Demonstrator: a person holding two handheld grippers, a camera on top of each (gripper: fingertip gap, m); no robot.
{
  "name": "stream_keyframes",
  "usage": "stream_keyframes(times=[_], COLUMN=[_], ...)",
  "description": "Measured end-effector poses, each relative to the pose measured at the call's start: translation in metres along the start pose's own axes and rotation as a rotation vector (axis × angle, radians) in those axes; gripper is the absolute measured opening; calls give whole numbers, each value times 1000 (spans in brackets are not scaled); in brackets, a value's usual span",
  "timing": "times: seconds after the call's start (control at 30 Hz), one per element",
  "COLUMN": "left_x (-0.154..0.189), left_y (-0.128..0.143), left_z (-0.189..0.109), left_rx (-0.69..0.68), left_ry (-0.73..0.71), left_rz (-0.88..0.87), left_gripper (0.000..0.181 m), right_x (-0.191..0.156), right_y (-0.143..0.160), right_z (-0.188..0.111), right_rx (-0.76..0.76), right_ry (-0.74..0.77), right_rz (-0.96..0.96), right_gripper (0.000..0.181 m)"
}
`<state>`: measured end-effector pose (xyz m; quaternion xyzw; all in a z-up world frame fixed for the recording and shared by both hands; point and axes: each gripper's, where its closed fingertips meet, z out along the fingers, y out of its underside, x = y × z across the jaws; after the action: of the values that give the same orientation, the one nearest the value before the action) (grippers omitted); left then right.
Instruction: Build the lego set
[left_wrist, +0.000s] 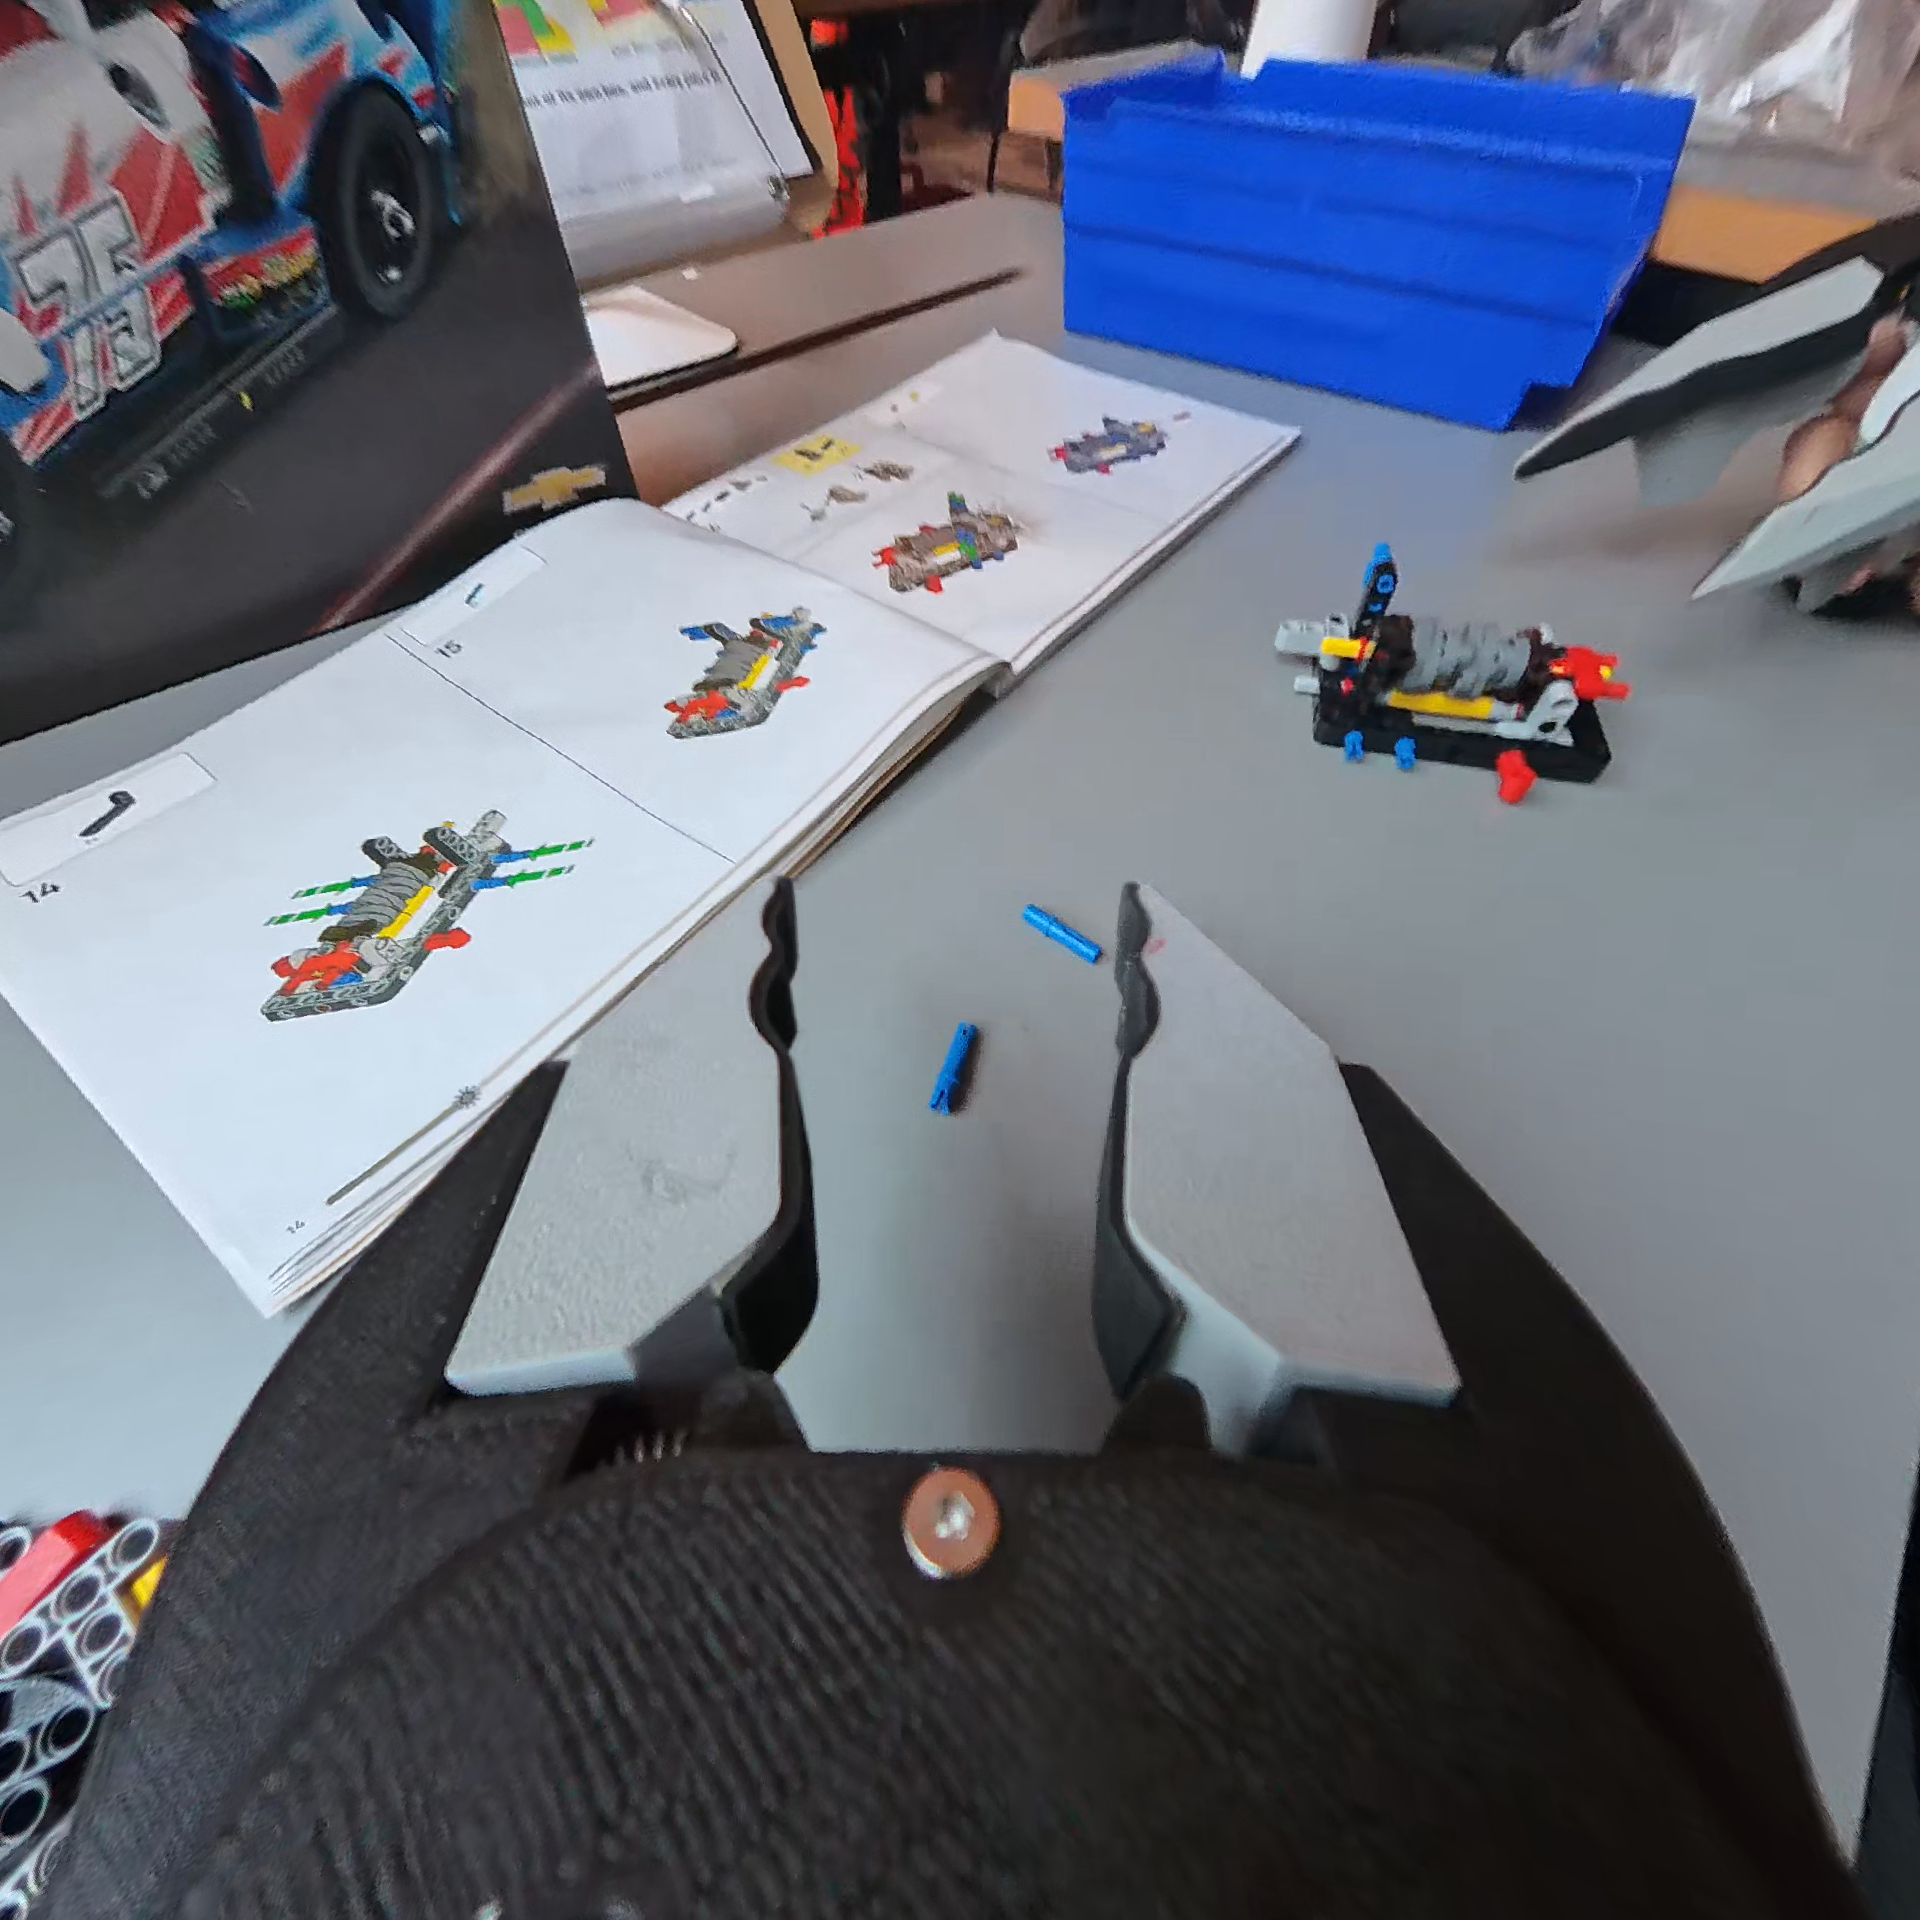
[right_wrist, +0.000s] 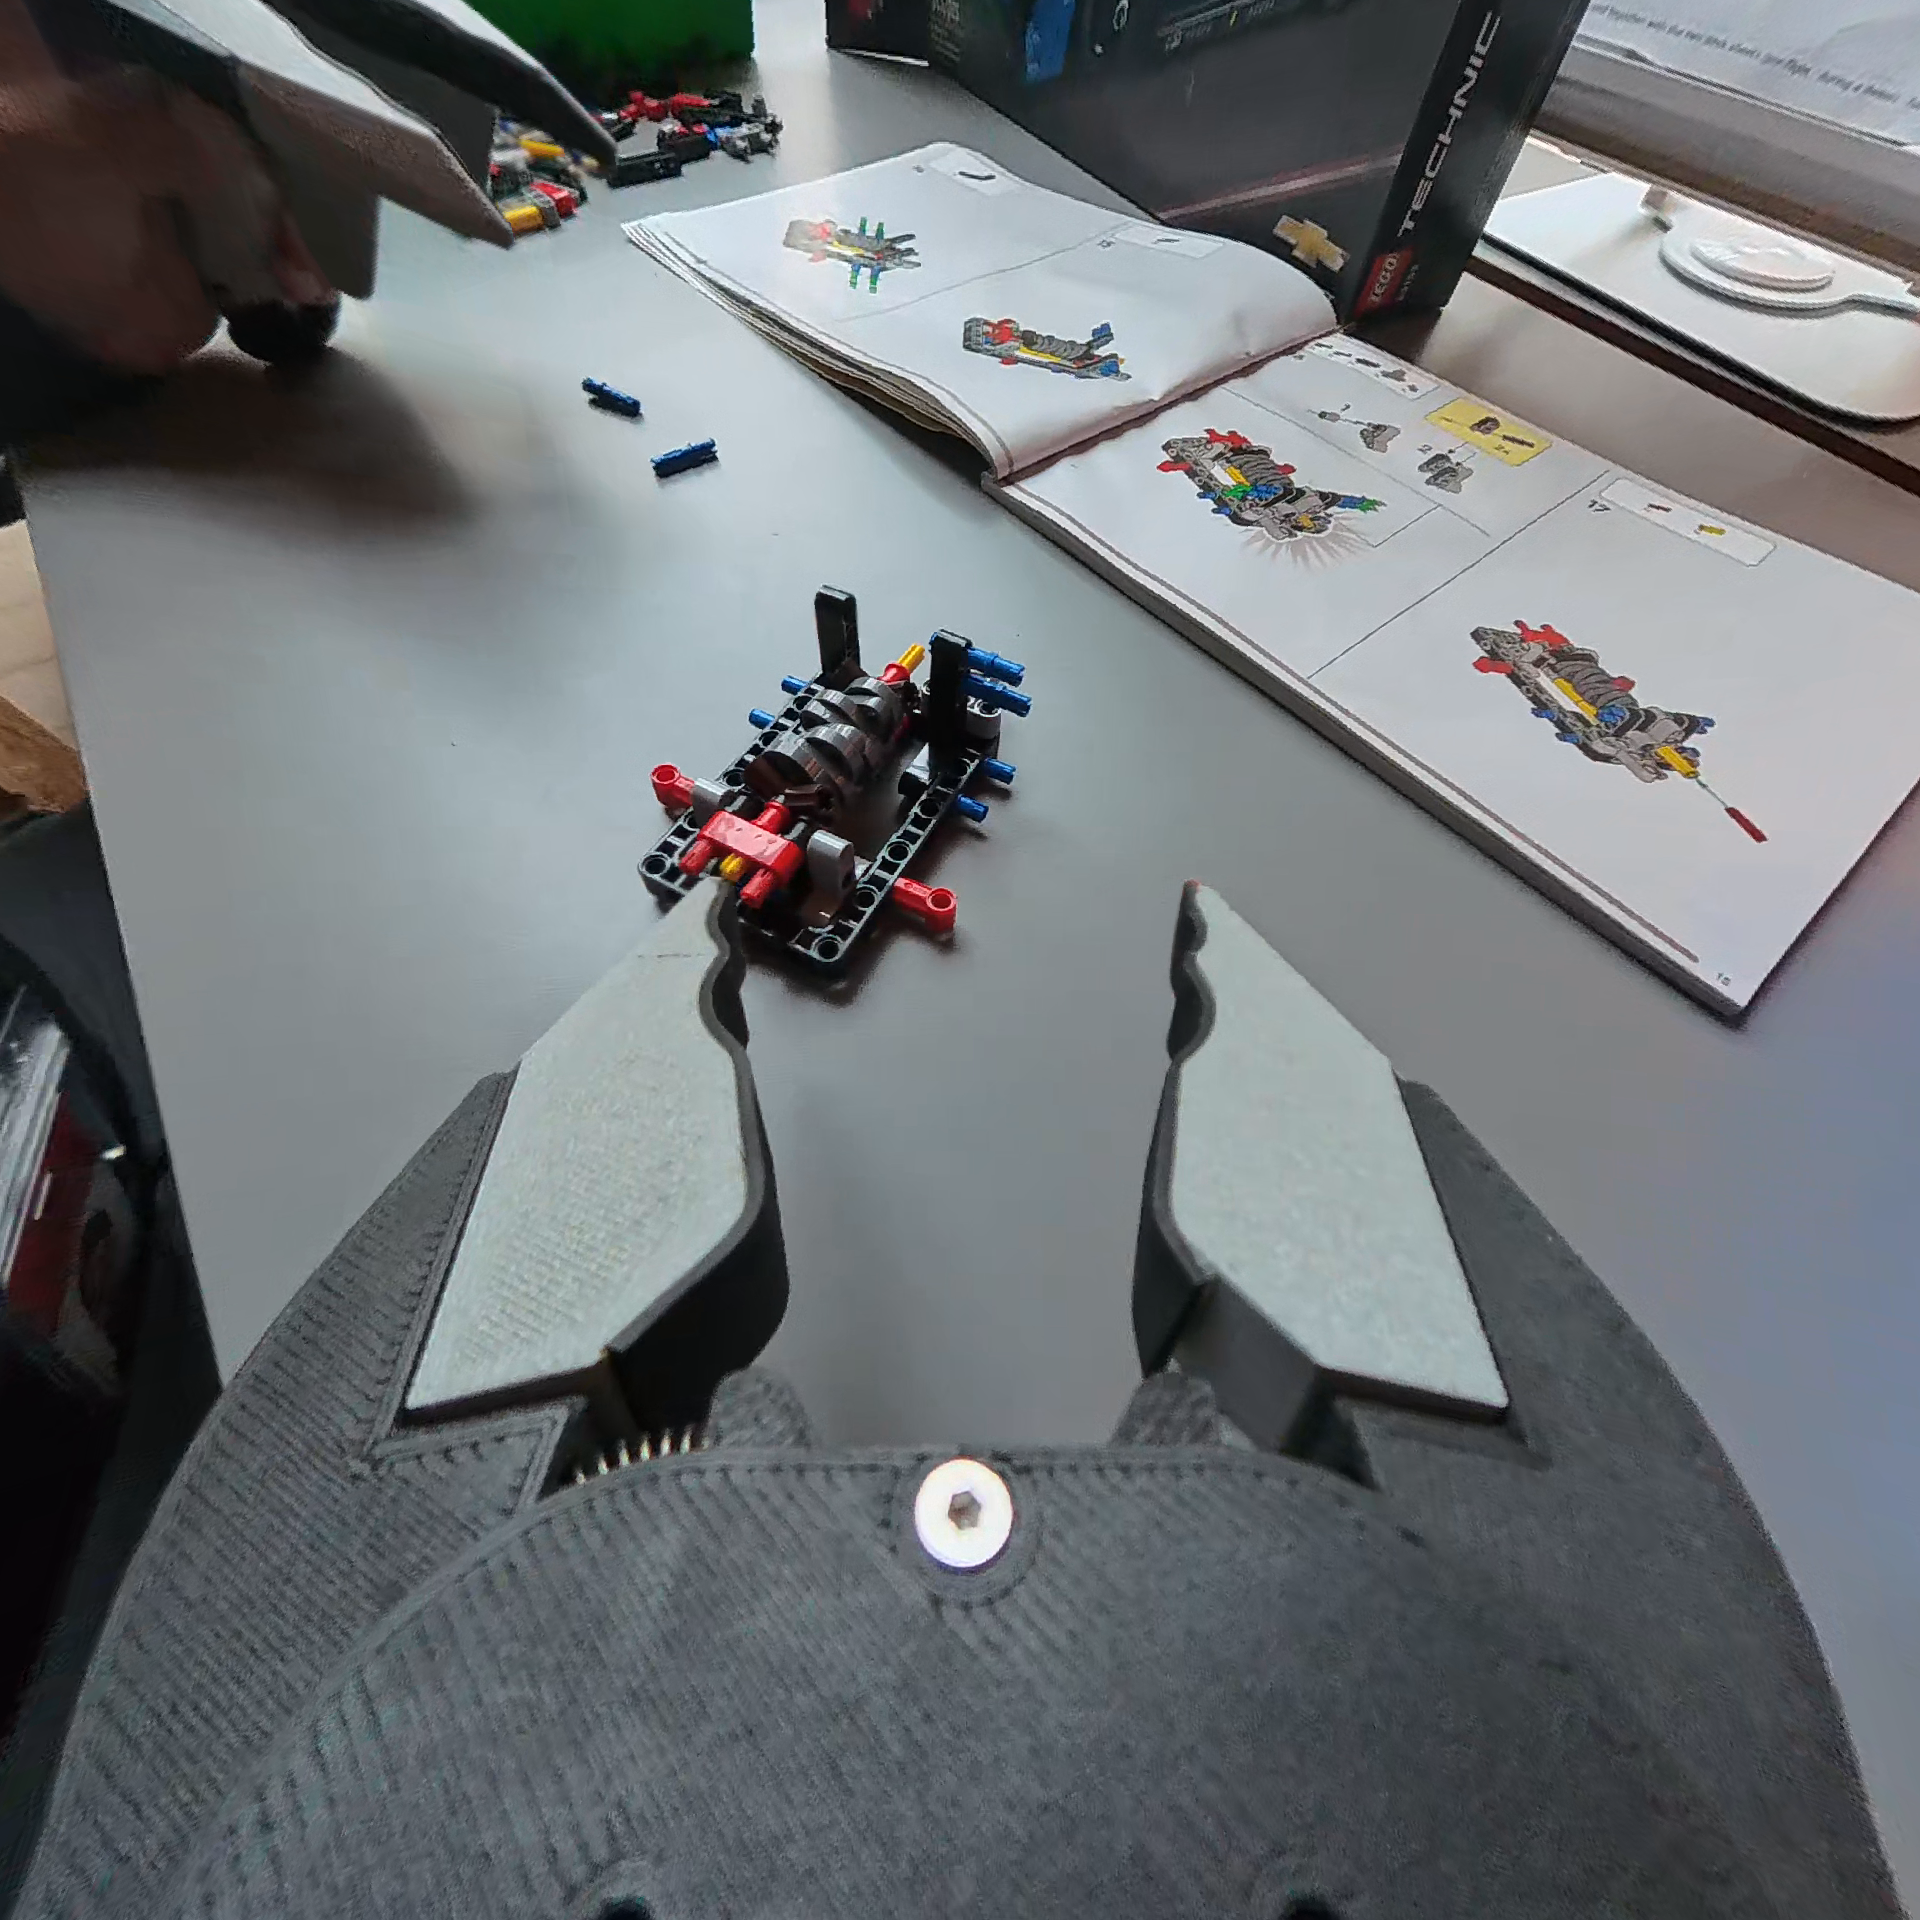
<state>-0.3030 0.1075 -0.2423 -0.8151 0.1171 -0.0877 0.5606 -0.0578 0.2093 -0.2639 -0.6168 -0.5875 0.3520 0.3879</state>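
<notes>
A partly built lego frame (left_wrist: 1449, 681) of black, grey, red, blue and yellow parts sits on the grey table; it also shows in the right wrist view (right_wrist: 831, 790). Two loose blue pins (left_wrist: 952, 1068) (left_wrist: 1062, 933) lie on the table between and just beyond my left gripper's fingertips; they also show in the right wrist view (right_wrist: 684, 457) (right_wrist: 611, 396). My left gripper (left_wrist: 954, 904) is open and empty above them. My right gripper (right_wrist: 951, 904) is open and empty, its left fingertip beside the frame's near end.
An open instruction booklet (left_wrist: 582, 790) (right_wrist: 1299, 499) lies left of the frame. The set's box (left_wrist: 229, 312) (right_wrist: 1299, 125) stands behind it. A blue bin (left_wrist: 1351, 229) stands at the back. A pile of loose parts (right_wrist: 634, 145) lies at the far left.
</notes>
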Motion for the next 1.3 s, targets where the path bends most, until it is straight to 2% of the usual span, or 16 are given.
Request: stream_keyframes(times=[0.13, 0.3, 0.47, 0.57, 0.63, 0.83, 0.97, 1.13, 1.3], left_x=[9, 25, 41, 37, 32, 19, 6, 11, 19], left_y=[-5, -4, -1, 1, 2, -9, -7, -5, -14], left_z=[3, 10, 11, 12, 13, 19, 21, 22, 13], left_rx=[23, 0, -4, -20, -31, 13, -1, -14, 51], left_ry=[60, 104, 159, 158, 155, 148, 54, 79, 128], left_rz=[6, 97, 197, 180, 154, 119, 161, 173, 155], left_gripper=[64, 69, 62, 59, 48, 51, 50, 48, 46], right_x=[5, 10, 13, 14, 17, 28, 27, 33, 32], right_y=[-2, -6, -3, -5, -9, -15, -17, -21, -22], right_z=[2, 8, 15, 16, 18, 28, 29, 30, 33], right_rx=[6, 15, -17, -8, 5, 13, 22, 47, 38], right_ry=[-16, -33, -64, -71, -80, -104, -143, -94, -93], right_rz=[-3, -22, 8, 17, 22, 47, 58, 17, -6], right_gripper=[81, 84, 91, 89, 87, 87, 87, 86, 86])
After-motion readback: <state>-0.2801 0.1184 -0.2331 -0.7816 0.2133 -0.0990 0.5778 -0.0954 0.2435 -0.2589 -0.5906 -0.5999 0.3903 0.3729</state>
